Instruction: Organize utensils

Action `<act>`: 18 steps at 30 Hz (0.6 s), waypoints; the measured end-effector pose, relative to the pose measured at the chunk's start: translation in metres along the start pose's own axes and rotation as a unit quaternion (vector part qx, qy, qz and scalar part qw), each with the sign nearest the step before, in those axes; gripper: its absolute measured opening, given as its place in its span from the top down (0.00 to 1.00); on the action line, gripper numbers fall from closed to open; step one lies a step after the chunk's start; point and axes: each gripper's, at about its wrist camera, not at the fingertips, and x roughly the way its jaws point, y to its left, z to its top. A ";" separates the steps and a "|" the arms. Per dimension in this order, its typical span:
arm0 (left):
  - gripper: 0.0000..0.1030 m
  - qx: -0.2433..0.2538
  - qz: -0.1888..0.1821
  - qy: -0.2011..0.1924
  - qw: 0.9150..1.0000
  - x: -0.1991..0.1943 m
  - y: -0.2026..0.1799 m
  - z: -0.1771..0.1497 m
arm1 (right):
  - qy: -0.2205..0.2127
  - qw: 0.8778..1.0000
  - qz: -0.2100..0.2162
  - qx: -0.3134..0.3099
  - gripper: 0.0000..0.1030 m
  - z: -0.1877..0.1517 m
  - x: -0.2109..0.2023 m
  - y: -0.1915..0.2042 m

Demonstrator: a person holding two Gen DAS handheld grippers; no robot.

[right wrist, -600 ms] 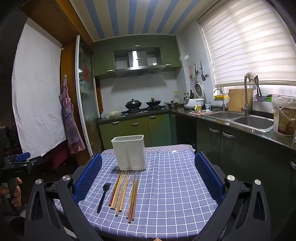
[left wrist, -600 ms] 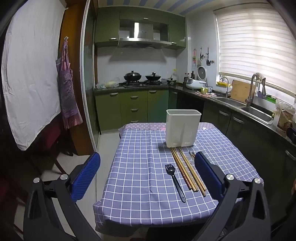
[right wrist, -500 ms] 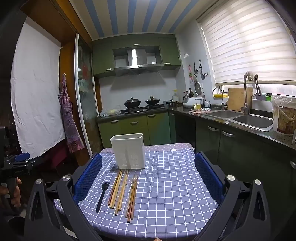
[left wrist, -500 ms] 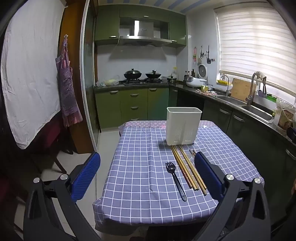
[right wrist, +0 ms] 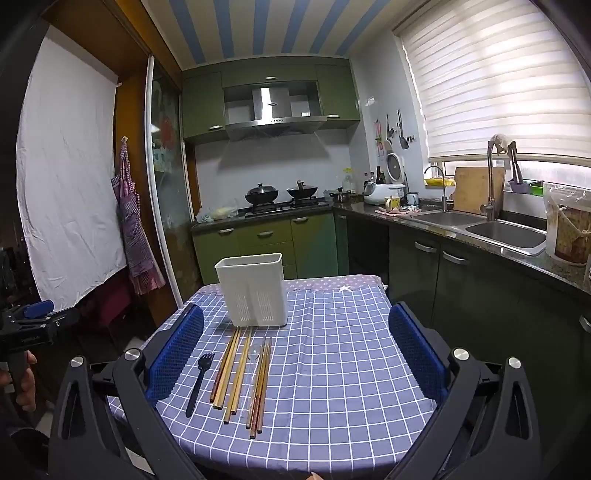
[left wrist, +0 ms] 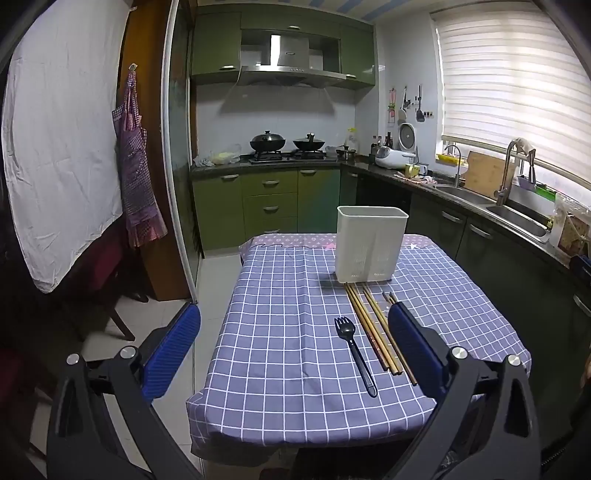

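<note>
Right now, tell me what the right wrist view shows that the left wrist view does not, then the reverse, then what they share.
Only the right wrist view shows the striped ceiling, a clear utensil lying among the chopsticks, and the left gripper seen from the side in a hand.

Only the left wrist view shows the floor and the table's left edge.

Both show the white utensil holder, black fork, chopsticks, checked tablecloth and open, empty jaws.

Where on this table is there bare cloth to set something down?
Free: the blue checked tablecloth right of the wooden chopsticks, and left of the black plastic fork. Crowded: the strip before the white slotted plastic holder.
</note>
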 end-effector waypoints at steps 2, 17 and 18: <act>0.06 0.000 0.000 0.000 1.000 0.000 0.000 -0.001 | -0.001 1.000 0.000 -0.001 0.04 -0.001 0.000 0.000; 0.06 -0.002 0.001 0.009 1.000 0.003 0.003 -0.003 | -0.001 1.000 0.000 -0.002 0.04 -0.005 -0.001 0.004; 0.06 -0.002 0.001 0.009 1.000 0.004 0.003 -0.003 | -0.001 1.000 0.000 -0.002 0.04 -0.005 -0.001 0.005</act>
